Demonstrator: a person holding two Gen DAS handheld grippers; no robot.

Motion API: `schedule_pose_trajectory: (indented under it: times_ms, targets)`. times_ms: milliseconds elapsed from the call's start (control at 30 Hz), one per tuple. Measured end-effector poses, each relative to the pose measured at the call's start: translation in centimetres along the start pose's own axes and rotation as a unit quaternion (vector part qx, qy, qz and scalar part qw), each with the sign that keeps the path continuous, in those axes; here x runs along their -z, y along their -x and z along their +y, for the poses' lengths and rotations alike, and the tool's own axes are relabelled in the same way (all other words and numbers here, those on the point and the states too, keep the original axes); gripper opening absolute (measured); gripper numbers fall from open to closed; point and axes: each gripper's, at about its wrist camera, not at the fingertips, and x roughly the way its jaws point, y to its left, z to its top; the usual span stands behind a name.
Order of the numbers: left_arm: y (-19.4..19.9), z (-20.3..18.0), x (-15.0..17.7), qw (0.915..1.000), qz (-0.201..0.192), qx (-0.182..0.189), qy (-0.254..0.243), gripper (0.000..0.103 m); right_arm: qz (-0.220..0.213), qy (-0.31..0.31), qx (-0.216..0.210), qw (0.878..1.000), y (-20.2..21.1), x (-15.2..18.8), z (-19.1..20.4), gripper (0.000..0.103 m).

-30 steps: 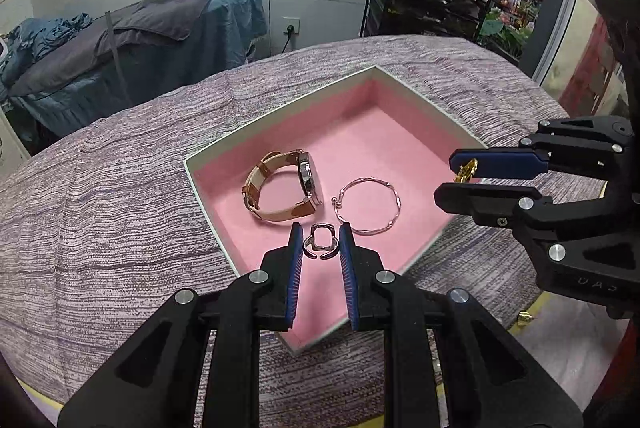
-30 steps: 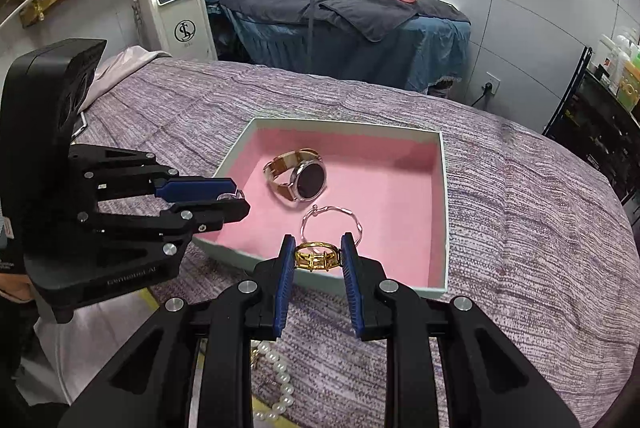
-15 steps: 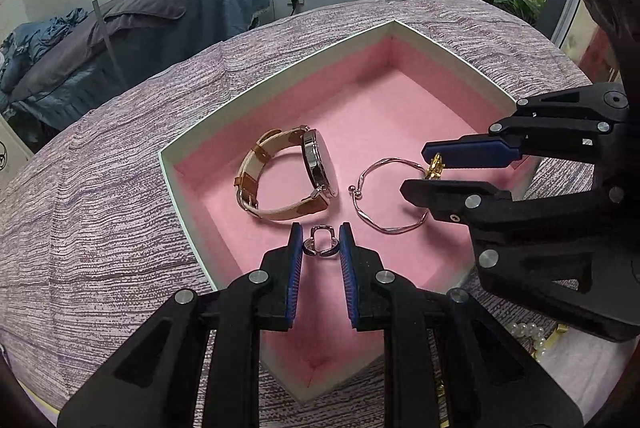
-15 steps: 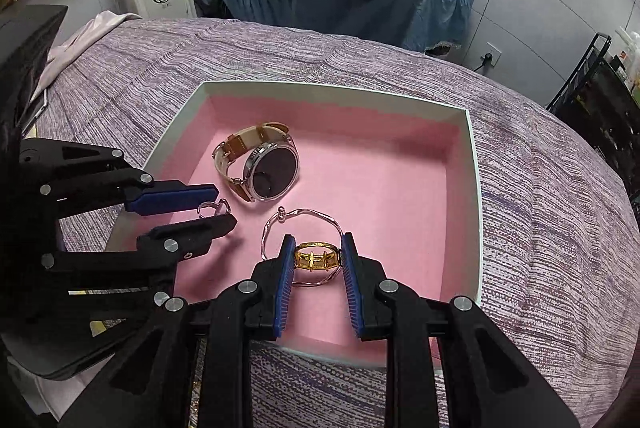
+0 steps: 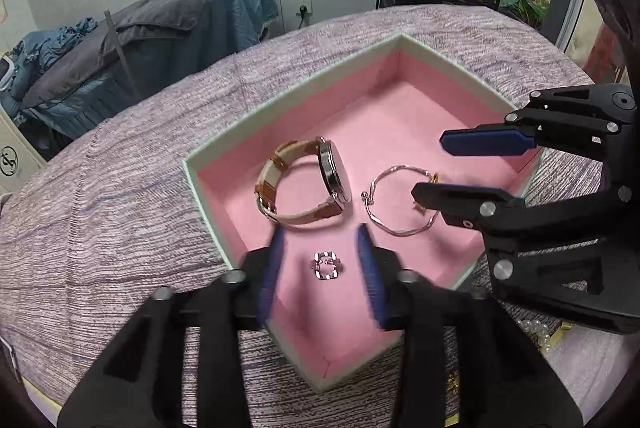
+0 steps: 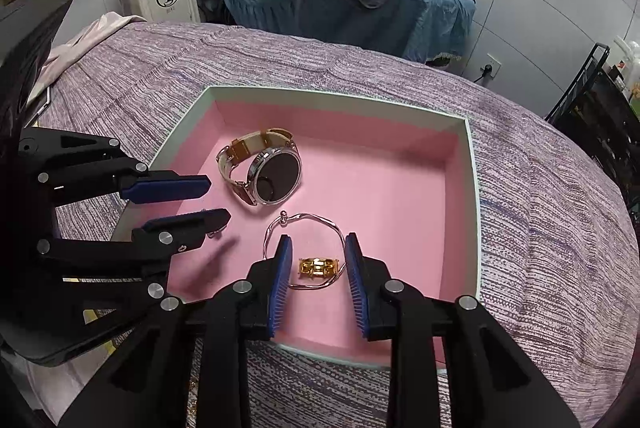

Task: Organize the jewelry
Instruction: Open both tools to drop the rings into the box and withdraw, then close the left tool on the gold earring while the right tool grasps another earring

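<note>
Now the pink-lined box (image 6: 472, 212) sits on the striped purple cover (image 6: 540, 188), and everything I am sorting lies on its floor. Largest is the wristwatch (image 6: 276, 174) at about ten o'clock from the box's middle: stiff-cased, weighty for jewelry, best taken by its leather strap, not the slick glass face. At six o'clock lies the silver wire bangle (image 6: 316, 224), springy and thin, easy to bend if pinched hard. Smallest are the two rings, light, hard and slippery, prone to skitter: the gold ring (image 6: 319, 267) rests inside the bangle's loop, the silver ring (image 5: 327, 265) near the seven o'clock corner.

Both my tongs tilt steeply down into the box. My right gripper (image 6: 318, 270) is opening, pads clear of the gold ring between them. My left gripper (image 5: 320, 260) is opening too, the silver ring lying free between its pads.
</note>
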Motion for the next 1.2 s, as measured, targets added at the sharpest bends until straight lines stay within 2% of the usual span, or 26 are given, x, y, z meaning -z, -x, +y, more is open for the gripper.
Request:
schedule_pose_trajectory:
  times_ms: [67, 133, 200, 267, 367, 567, 900, 1200]
  targets:
    - [1.0, 0.1, 0.0, 0.9998, -0.015, -0.015, -0.005, 0.061, -0.015, 0.004, 0.013, 1.000, 0.9, 0.0, -0.1, 0.040]
    - [2.2, 0.4, 0.1, 0.9993, -0.031, -0.020, -0.004, 0.070, -0.027, 0.000, 0.017, 1.000, 1.8, 0.0, -0.4, 0.045]
    - [3.5, 0.6, 0.3, 0.9985, -0.047, -0.028, -0.004, 0.075, -0.042, -0.010, 0.015, 0.999, 2.9, 0.2, -0.8, 0.051]
    - [4.7, 0.7, 0.7, 0.9974, -0.060, -0.038, -0.005, 0.085, -0.060, -0.016, 0.013, 0.998, 4.1, 0.6, -1.0, 0.056]
    - [6.2, 0.4, 1.9, 0.9957, -0.079, -0.048, 0.002, 0.092, -0.080, -0.021, 0.024, 0.996, 5.8, 1.3, -1.0, 0.065]
    - [8.9, -0.7, 6.3, 0.9935, -0.108, -0.034, 0.017, 0.096, -0.103, -0.023, 0.035, 0.994, 8.6, 4.2, -0.2, 0.080]
    - [10.4, -3.2, 13.5, 0.9930, -0.112, -0.022, 0.031, 0.097, -0.101, -0.042, 0.042, 0.993, 10.9, 10.5, 1.2, 0.085]
    - [10.2, -5.2, 17.0, 0.9942, -0.090, 0.009, 0.058, 0.097, -0.080, -0.074, 0.038, 0.993, 11.1, 15.3, 1.4, 0.086]
